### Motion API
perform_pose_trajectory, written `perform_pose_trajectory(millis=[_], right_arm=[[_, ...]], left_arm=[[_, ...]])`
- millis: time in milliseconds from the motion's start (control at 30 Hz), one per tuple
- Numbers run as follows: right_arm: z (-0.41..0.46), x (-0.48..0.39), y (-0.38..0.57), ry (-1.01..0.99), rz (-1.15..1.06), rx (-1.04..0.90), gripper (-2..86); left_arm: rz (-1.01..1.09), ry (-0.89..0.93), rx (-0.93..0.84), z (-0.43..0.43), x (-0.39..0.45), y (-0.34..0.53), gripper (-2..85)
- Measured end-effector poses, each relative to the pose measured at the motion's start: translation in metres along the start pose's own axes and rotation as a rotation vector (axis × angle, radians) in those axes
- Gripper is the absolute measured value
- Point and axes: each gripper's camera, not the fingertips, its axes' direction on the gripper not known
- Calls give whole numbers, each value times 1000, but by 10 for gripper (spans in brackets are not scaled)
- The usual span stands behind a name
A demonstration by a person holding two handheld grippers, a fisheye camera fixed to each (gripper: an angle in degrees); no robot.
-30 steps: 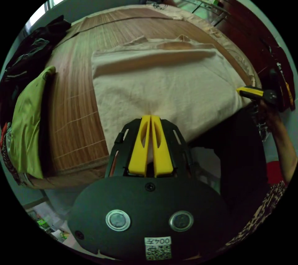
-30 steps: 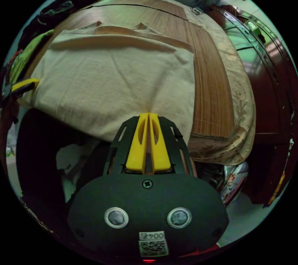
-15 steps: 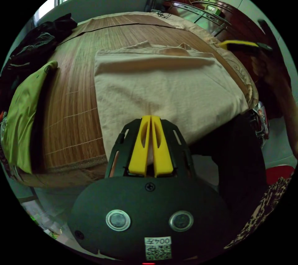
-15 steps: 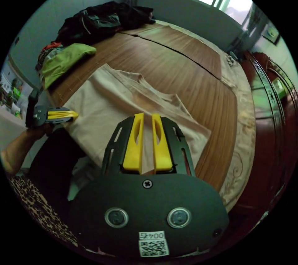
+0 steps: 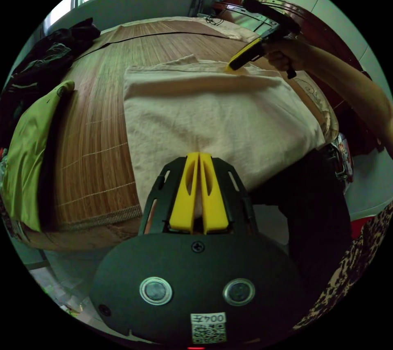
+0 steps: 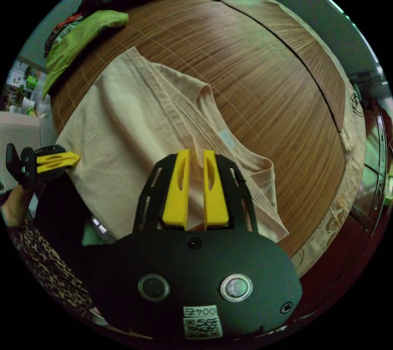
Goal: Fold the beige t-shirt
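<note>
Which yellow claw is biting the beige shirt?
The left claw, shut on the beige t-shirt's near edge. The right claw hangs open above the collar.

The t-shirt [image 5: 213, 112] lies flat on the mat [image 5: 98, 120] covering the bed [image 6: 348, 186], its near edge hanging over the bed's near side. The left gripper [image 5: 198, 155] sits at that near edge; the right gripper [image 5: 235, 64] sits at the shirt's far right. A folded garment [image 5: 28, 149] lies left of the shirt, with a heap of clothes [image 5: 45, 55] beyond it
</note>
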Motion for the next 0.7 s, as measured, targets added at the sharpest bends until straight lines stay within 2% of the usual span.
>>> perform_pose_trajectory(millis=[67, 233, 467, 700], right_arm=[[0, 5, -8, 53, 23, 20, 6], [-8, 28, -23, 150, 199, 86, 15], [-9, 14, -58, 2, 65, 135, 60], [1, -15, -84, 13, -44, 132, 84]], left_arm=[[-2, -1, 1, 1, 0, 0, 3], [-1, -7, 2, 3, 0, 1, 3], [22, -49, 2, 6, 7, 3, 3], [20, -43, 4, 9, 2, 7, 3]])
